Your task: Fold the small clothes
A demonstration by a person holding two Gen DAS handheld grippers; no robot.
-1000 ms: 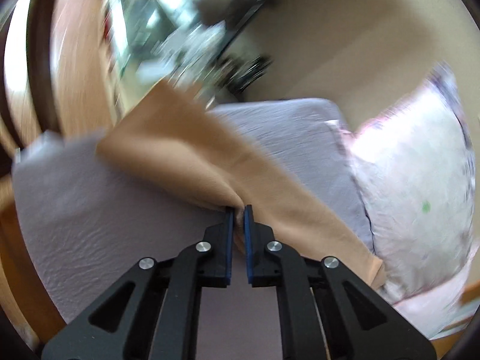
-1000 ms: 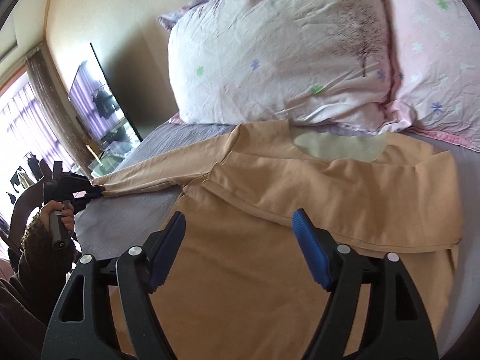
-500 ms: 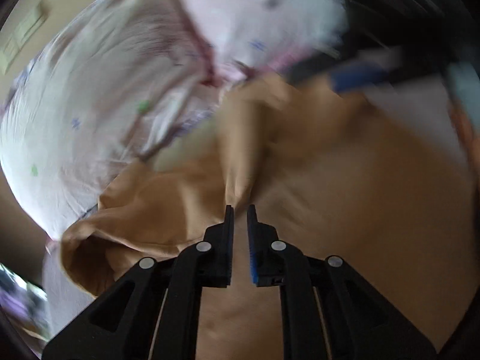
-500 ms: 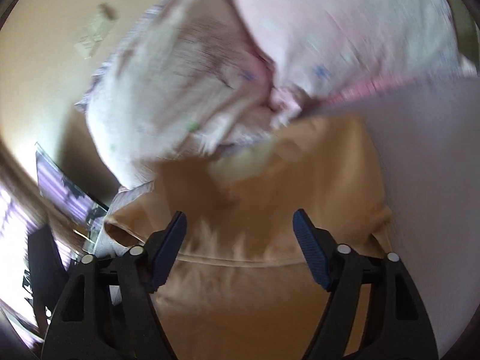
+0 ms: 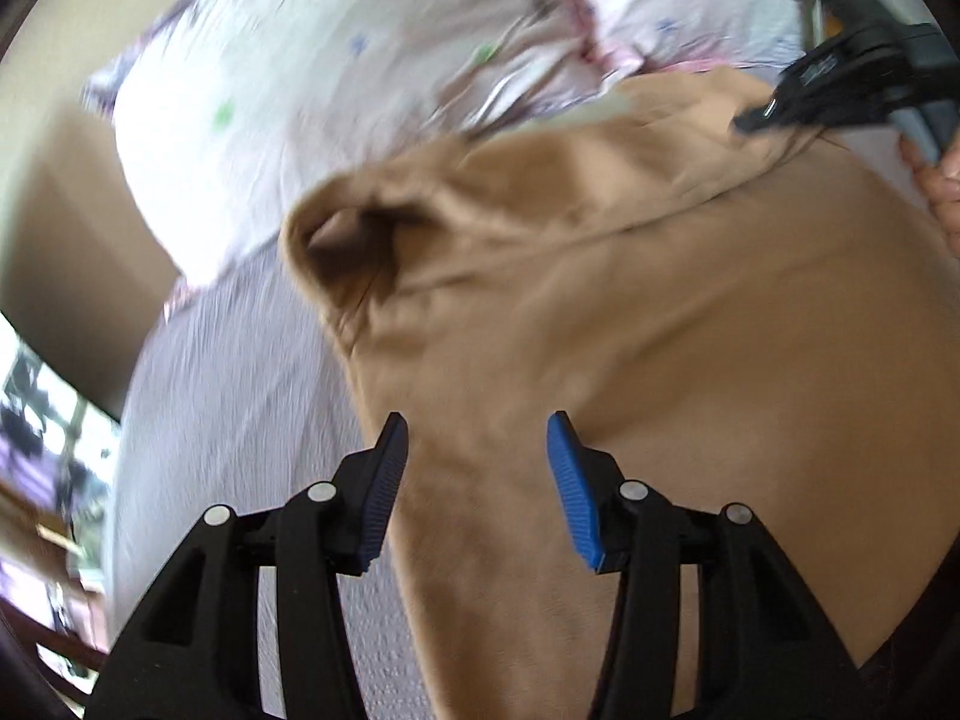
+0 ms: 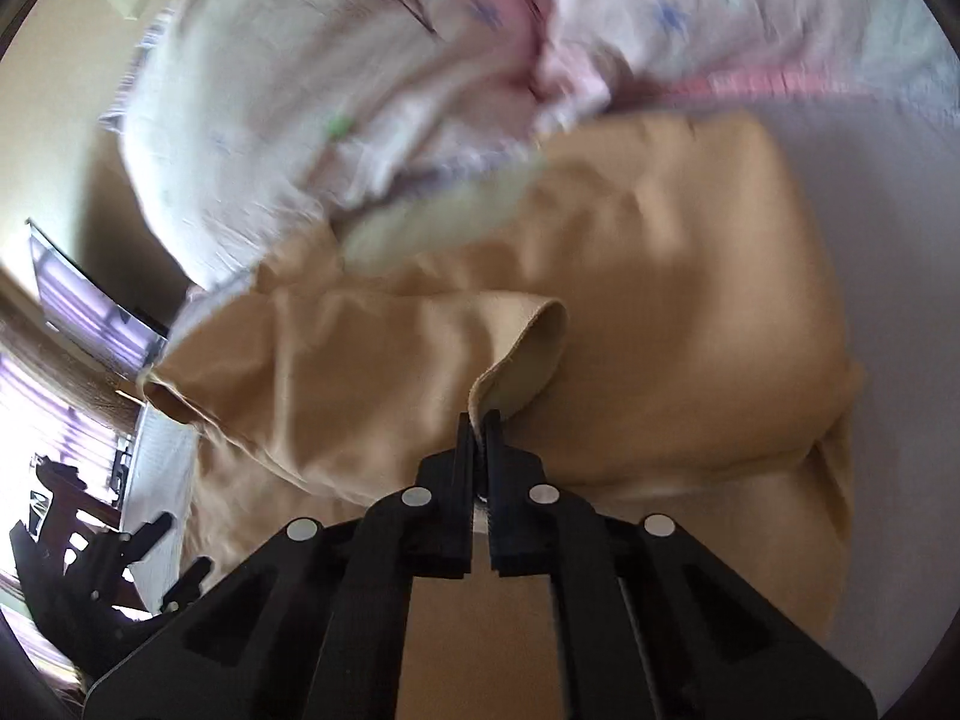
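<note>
A tan long-sleeved shirt [image 5: 690,360] lies on a pale lilac bed sheet [image 5: 240,408], both sleeves folded across its body. My left gripper [image 5: 477,450] is open and empty, just above the shirt's left side. My right gripper [image 6: 478,420] is shut on the cuff end of the sleeve [image 6: 522,354], held slightly lifted over the shirt [image 6: 690,312]. The right gripper also shows in the left wrist view [image 5: 780,111] at the top right. The left gripper shows in the right wrist view [image 6: 174,552] at the lower left.
Two white and pink flowered pillows [image 5: 336,78] [image 6: 372,78] lie against the beige wall beyond the shirt's collar. A dark TV screen [image 6: 90,312] and a bright window are at the far left. Bare sheet [image 6: 888,276] lies right of the shirt.
My left gripper carried the left sleeve across the shirt and let it go, opening. My right gripper shut on that sleeve's cuff. Both views swung sharply.
</note>
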